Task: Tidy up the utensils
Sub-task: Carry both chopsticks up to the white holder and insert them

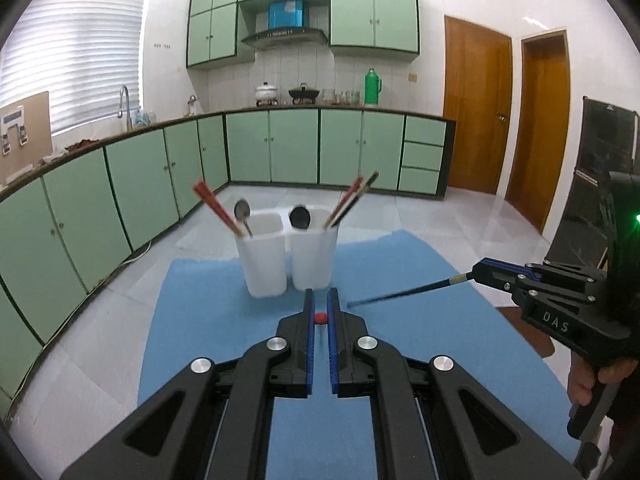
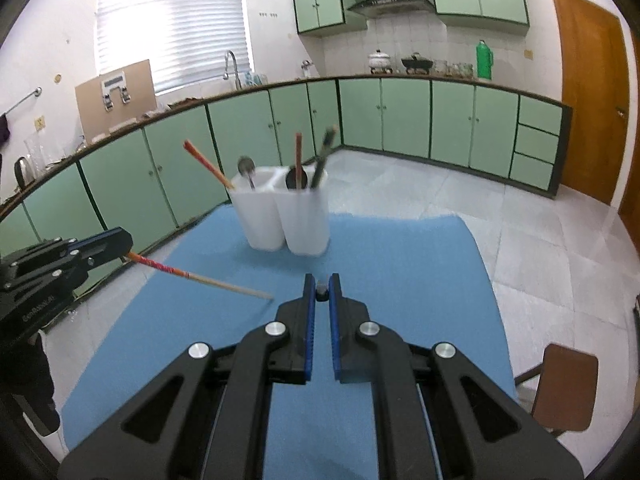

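With most utensils already in the white holder (image 1: 288, 256) ahead, each gripper's jaws clamp one last chopstick: left gripper (image 1: 321, 312) the red chopstick (image 2: 192, 276), right gripper (image 2: 321, 292) the black chopstick (image 1: 404, 291).

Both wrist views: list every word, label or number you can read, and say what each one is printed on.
"DAS": raised letters on the black body of the right gripper, seen from the left wrist view.
Faint lettering on the body of the left gripper: too blurred to read.
Blue box above the range hood: markings too small to read.
White panel on the cardboard sheet: no legible text.
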